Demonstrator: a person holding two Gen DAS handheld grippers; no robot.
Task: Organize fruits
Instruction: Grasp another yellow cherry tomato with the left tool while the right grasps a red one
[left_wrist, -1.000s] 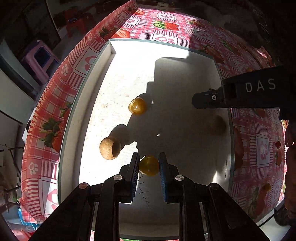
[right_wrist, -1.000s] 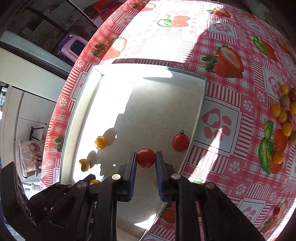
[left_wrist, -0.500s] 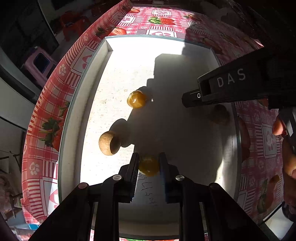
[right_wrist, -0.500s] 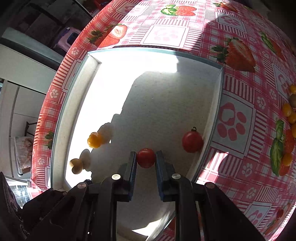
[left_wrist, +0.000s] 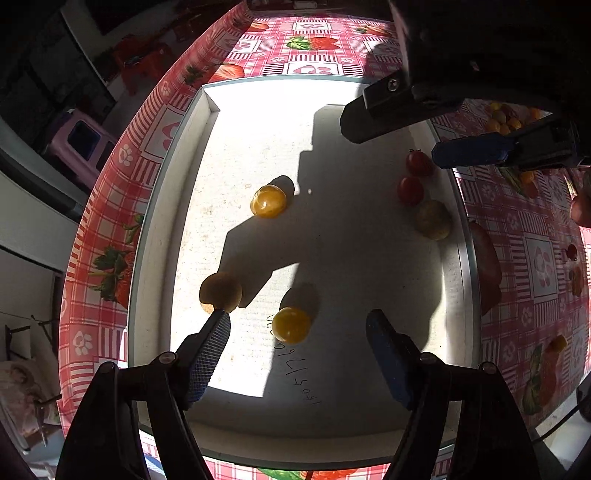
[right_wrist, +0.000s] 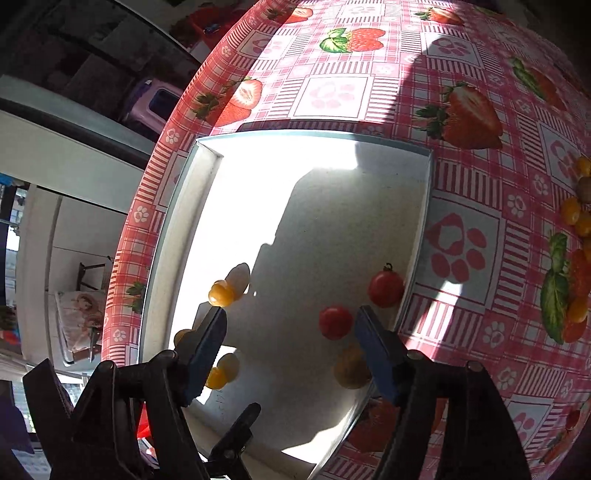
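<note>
A shallow white tray (left_wrist: 173, 206) lies on a table covered with a red-and-pink checked cloth (left_wrist: 107, 206) printed with strawberries and paw marks. Sunlight falls hard on the tray's left half; its right half sits in shadow.

Along the left side of the tray, in the left wrist view, a dull tan, matte round fruit (left_wrist: 220, 292) rests just beyond the tip of the left gripper's left finger. Farther up the tray is a glossy amber-yellow cherry tomato (left_wrist: 268, 201), bright and translucent in the sun. A second yellow tomato (left_wrist: 291, 325) lies on the tray floor between the fingers of the left gripper (left_wrist: 298, 325), touching neither; those fingers are spread wide and hold nothing. Some handwriting is on the tray floor just below it.

Toward the tray's right wall, in shade, sit two small red cherry tomatoes (left_wrist: 410, 190), one above the other, and below them a larger pale yellow-green fruit (left_wrist: 433, 220).

In the right wrist view, the right gripper (right_wrist: 290, 319) is also spread wide and empty. A smooth red tomato (right_wrist: 335, 322) lies on the tray floor near its right finger, and another red one with a dark stem (right_wrist: 386, 288) sits beside the right wall. On the cloth at far right, a cluster of small yellow fruits (right_wrist: 572, 210) lies outside the tray.
</note>
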